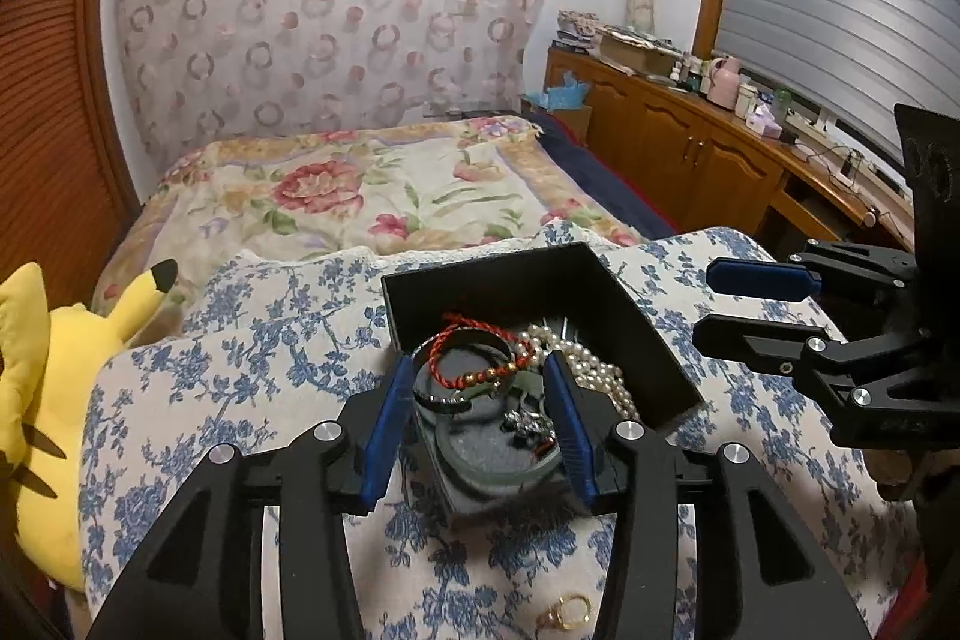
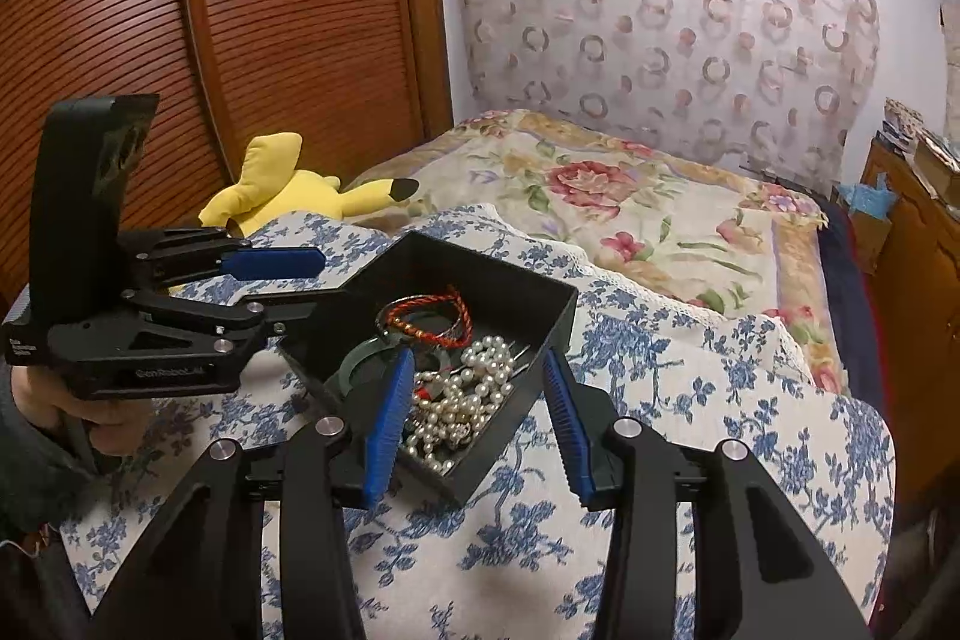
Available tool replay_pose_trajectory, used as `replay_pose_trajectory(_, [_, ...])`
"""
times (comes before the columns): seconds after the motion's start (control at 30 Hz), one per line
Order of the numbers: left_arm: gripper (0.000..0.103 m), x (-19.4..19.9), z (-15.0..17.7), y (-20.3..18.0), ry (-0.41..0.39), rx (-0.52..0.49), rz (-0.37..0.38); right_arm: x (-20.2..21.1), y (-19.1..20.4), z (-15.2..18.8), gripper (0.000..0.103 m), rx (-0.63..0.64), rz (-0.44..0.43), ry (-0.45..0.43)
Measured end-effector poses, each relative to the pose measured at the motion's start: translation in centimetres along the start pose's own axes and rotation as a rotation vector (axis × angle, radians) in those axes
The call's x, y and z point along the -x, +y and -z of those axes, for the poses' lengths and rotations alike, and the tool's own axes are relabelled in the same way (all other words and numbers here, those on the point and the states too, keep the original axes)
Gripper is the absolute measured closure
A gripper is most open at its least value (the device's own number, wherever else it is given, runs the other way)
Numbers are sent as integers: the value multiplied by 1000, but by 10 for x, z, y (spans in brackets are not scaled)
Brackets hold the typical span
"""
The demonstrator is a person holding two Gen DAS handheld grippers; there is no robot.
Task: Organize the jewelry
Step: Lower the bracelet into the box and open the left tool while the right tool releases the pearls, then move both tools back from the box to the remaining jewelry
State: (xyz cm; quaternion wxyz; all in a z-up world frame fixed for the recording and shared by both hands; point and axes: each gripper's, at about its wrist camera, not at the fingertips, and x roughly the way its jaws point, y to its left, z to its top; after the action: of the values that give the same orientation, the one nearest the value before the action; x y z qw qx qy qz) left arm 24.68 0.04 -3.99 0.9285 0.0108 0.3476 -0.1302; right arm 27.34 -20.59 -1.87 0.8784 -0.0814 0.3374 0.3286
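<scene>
Left wrist view: your left gripper (image 1: 486, 418) stands partly open over the near corner of the black box (image 1: 606, 292), pads gripping nothing; the red cord bracelet (image 1: 480, 349) lies at 12 o'clock just past the tips, the pearl necklace (image 1: 591, 370) at 2 o'clock. A gold ring (image 1: 567, 613) lies on the blue floral cloth (image 1: 252, 340) at 6 o'clock, outside the box. Your right gripper (image 2: 477, 424) is likewise half open and empty, straddling the box's near wall, pearls between its fingers.
</scene>
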Motion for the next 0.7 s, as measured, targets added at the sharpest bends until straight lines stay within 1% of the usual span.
replay_pose_trajectory(0.03, [59, 5, 2, -1, -4, 1, 0, 3, 2, 2, 56, -2, 2, -1])
replay_pose_trajectory(0.07, [56, 9, 5, -1, -8, 2, 1, 5, 3, 3, 56, -4, 3, -3])
replay_pose_trajectory(0.1, [51, 12, 6, -2, -10, 3, 0, 8, 5, 5, 55, -8, 4, -5])
replay_pose_trajectory(0.33, [44, 44, 30, -8, -24, 13, -4, 30, 20, 28, 54, -30, 8, -16])
replay_pose_trajectory(0.4, [31, 53, 39, -10, -28, 15, -7, 36, 27, 36, 54, -35, 7, -15])
replay_pose_trajectory(0.57, [27, 71, 66, -13, -20, 19, -13, 46, 42, 62, 54, -47, 12, -2])
replay_pose_trajectory(0.7, [27, 81, 88, -11, -5, 31, -17, 50, 48, 80, 54, -54, 34, 17])
